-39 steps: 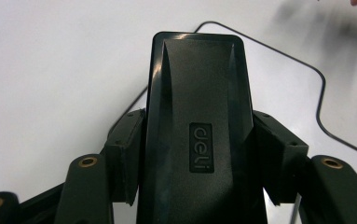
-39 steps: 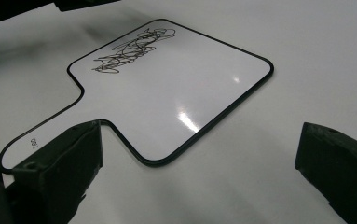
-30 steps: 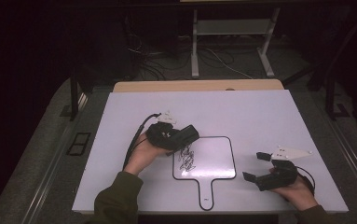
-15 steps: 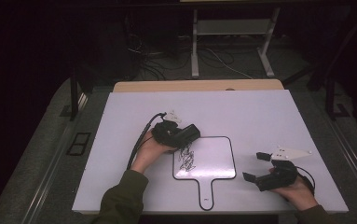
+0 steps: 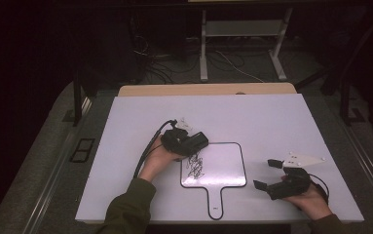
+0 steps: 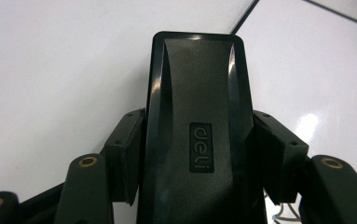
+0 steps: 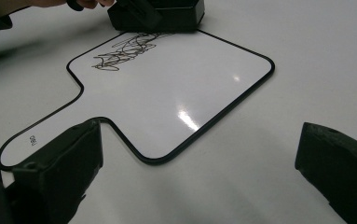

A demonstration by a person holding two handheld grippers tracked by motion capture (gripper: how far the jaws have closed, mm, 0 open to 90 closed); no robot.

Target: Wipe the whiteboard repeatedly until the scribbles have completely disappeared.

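Left fingers (image 6: 125,154) pinch the eraser (image 6: 197,135); press it flat, sweep across the scribble (image 5: 195,165). Right fingers (image 7: 59,163) spread, idle beside the board (image 5: 223,165).

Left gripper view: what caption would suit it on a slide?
Left gripper clamps a black eraser just above the white table.

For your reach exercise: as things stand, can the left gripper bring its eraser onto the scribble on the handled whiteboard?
Probably yes. The left gripper, shut on the eraser, sits at the whiteboard's top left corner, and nothing lies between it and the scribble just below.
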